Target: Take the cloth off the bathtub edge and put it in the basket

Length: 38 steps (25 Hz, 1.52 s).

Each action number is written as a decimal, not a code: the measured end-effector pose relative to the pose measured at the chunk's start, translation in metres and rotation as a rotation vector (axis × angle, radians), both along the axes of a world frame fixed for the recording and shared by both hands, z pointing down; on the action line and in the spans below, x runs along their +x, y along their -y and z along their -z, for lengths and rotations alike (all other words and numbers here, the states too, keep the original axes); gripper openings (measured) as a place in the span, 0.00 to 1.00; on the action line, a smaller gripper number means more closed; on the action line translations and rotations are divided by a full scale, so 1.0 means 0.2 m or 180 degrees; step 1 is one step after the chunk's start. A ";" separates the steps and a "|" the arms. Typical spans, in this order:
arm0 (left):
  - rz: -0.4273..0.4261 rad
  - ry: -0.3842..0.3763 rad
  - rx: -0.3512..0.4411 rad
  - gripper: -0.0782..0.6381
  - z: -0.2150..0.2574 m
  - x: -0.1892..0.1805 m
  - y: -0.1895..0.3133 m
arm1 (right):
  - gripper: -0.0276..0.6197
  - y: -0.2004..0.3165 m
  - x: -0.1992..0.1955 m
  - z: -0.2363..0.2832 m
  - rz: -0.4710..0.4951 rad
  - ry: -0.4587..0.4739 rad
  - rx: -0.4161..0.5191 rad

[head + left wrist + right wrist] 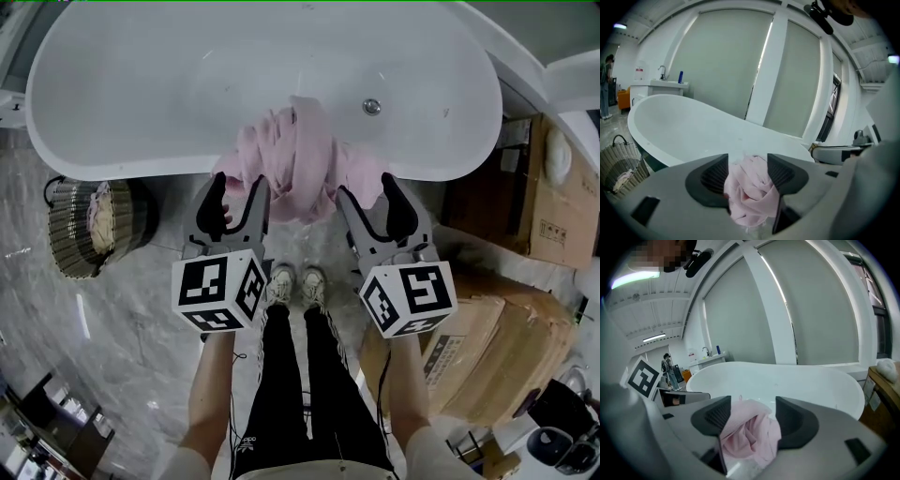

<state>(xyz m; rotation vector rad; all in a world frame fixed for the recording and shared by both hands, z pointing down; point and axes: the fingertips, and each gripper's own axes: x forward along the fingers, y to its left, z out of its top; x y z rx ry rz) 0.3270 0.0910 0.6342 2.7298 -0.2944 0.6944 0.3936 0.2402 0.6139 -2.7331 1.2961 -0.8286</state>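
The pink cloth (298, 159) hangs in a bunched heap over the near edge of the bathtub (112, 167), straight ahead of both tools. The left hand-held gripper (236, 192) has its jaws apart, with the cloth's left folds showing in the gap. The right hand-held gripper (367, 192) stands the same way at the cloth's right side — neither pair of pads looks pressed onto the fabric yet. The basket (70, 234) stands on the floor, well off to the left of the left hand-held gripper. The cloth looks light, soft and limp — it will likely sag and trail once lifted, and a thin layer could slip from the pads. Each hand-held gripper should probably close on a thick gathered fold near the rim rather than a loose hem, so the whole bundle comes away together.
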 end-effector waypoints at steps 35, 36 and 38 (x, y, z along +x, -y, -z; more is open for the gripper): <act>-0.0287 0.0620 -0.1291 0.69 -0.68 0.07 -0.05 | 0.66 -0.05 0.11 -0.75 -0.0753 0.0827 -0.0489; -0.0283 0.0592 -0.1323 0.69 -0.68 0.07 -0.05 | 0.66 -0.05 0.11 -0.75 -0.0766 0.0815 -0.0478; -0.0260 0.0526 -0.1355 0.69 -0.68 0.07 -0.05 | 0.66 -0.05 0.11 -0.75 -0.0794 0.0797 -0.0462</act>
